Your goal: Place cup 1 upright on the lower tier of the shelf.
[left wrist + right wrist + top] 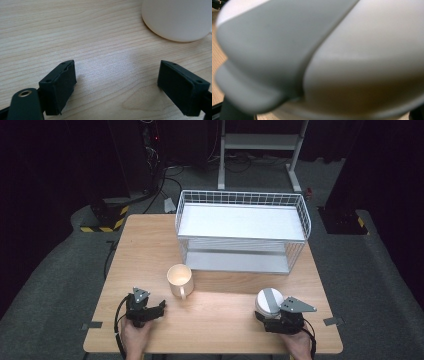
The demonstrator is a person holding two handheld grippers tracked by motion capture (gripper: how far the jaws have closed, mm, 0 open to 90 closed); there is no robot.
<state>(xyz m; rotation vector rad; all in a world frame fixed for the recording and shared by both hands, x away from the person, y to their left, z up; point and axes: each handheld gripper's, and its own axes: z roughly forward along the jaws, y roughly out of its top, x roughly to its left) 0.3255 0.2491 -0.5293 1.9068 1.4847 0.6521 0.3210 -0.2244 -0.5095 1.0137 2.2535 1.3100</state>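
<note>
A round white lid (268,301) with a broad grey band across its top lies at the near right of the bench (220,330), against the right gripper (272,316). In the right gripper view the lid (362,50) appears smooth, matt and domed, its grey band ending in a raised lip; whether the fingers press on it cannot be told. The left gripper (159,307) rests at the near left, fingers (58,85) released over bare pale woodgrain. A cream mug (179,280) stands just beyond it. A white wire rack (242,230) with two shelves occupies the far side.
</note>
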